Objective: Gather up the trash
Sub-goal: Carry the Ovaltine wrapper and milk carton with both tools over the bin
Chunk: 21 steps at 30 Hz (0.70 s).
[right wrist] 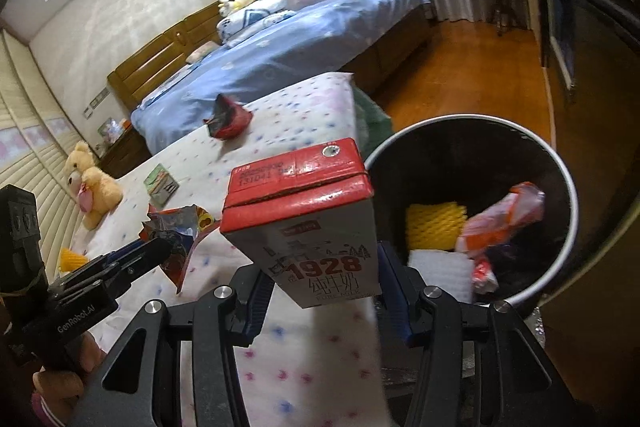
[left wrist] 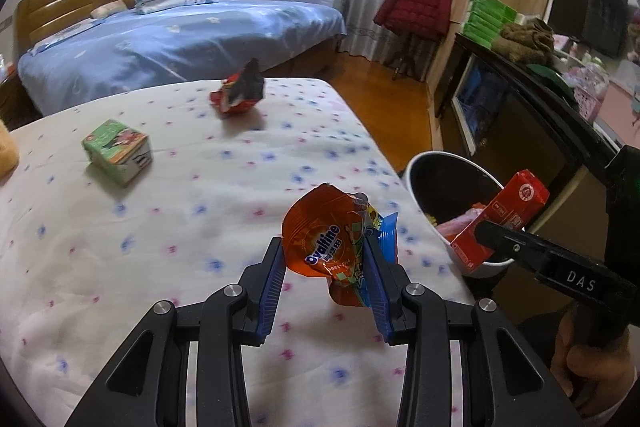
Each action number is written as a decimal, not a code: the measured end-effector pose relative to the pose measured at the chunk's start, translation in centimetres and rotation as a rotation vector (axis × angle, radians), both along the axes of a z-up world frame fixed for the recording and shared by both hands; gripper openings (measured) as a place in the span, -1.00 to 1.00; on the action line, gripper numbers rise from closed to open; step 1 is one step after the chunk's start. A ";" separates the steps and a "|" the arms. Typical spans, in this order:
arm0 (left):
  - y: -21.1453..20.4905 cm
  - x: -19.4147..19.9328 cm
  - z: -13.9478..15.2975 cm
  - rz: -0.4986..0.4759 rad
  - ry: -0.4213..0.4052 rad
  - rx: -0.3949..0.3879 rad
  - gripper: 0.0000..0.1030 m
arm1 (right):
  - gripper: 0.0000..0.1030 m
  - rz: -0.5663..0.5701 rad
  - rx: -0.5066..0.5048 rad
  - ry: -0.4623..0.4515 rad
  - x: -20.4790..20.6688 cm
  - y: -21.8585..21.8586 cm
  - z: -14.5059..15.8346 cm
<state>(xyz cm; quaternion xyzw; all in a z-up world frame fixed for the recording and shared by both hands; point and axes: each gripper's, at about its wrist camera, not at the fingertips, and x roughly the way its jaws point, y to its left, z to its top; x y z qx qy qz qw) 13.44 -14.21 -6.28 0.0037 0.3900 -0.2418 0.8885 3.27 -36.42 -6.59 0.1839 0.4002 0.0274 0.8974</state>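
Item: milk carton (right wrist: 316, 223) clamped in right gripper (right wrist: 320, 291) beside bin (right wrist: 568, 227), orange Ovaltine wrapper (left wrist: 320, 247) pinched in left gripper (left wrist: 326, 279) over bed; advice: centre each above bin mouth before releasing fingers, carton first

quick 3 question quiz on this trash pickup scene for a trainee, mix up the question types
1. True or false: the left hand-held gripper is empty.
2. What does the right hand-held gripper hold? A) green carton B) red and white milk carton C) teddy bear
3. Name one piece of trash not yet picked up from the bedspread.

Key:
1. False: it grips an orange Ovaltine wrapper.
2. B, the milk carton, close to the bin.
3. The green carton or the crumpled red wrapper.
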 end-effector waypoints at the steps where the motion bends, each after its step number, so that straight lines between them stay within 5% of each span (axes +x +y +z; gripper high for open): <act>1: -0.4 0.0 0.0 -0.006 -0.001 0.003 -0.27 | -0.02 -0.006 0.001 -0.001 -0.2 -0.3 0.0; 21: -5.9 0.6 -0.3 -0.092 -0.011 0.014 -0.27 | -0.02 -0.114 -0.010 0.002 -1.2 -5.5 -0.1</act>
